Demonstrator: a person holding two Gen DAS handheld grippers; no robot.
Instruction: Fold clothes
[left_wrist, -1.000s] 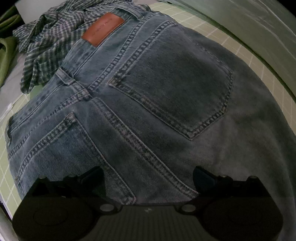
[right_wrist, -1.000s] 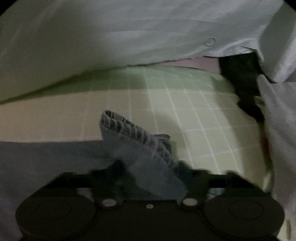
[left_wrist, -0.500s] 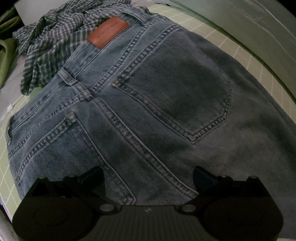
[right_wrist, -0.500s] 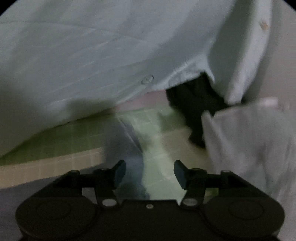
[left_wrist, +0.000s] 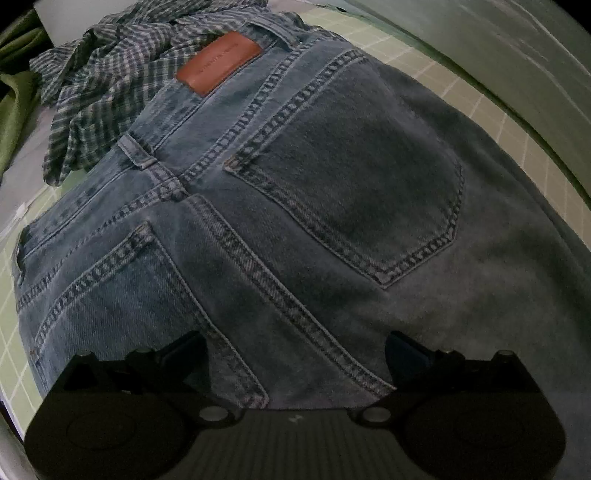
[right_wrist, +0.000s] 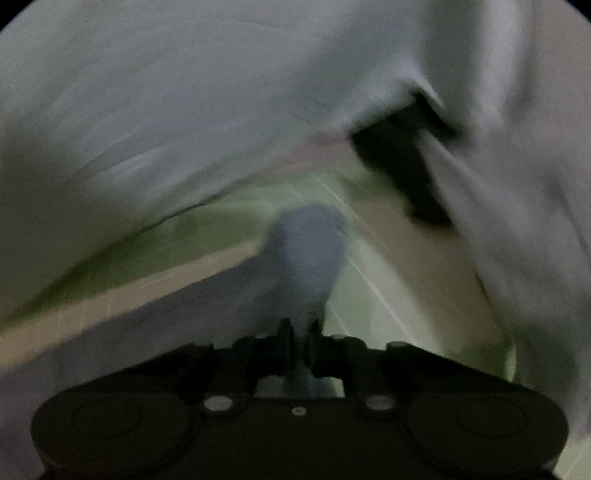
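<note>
Blue jeans (left_wrist: 332, 206) lie back side up on a green grid mat (left_wrist: 424, 70), with two back pockets and a brown leather patch (left_wrist: 218, 62) showing. My left gripper (left_wrist: 295, 350) hovers just over the seat of the jeans, its fingers (left_wrist: 184, 350) wide apart and open with nothing pinched. In the blurred right wrist view, my right gripper (right_wrist: 301, 332) is closing its jaws on a raised fold of the denim (right_wrist: 306, 251). The fold stands up between the narrow pads, above the mat (right_wrist: 369, 314).
A crumpled plaid shirt (left_wrist: 110, 92) lies beyond the waistband, with green cloth (left_wrist: 14, 92) at the far left. Pale cloth (right_wrist: 184, 110) hangs across the top and right of the right wrist view. A dark shape (right_wrist: 399, 155) sits behind it.
The right gripper held a denim edge, opened and let it go, then closed on a denim fold again while rolling. The left gripper and the jeans under it stayed still.
</note>
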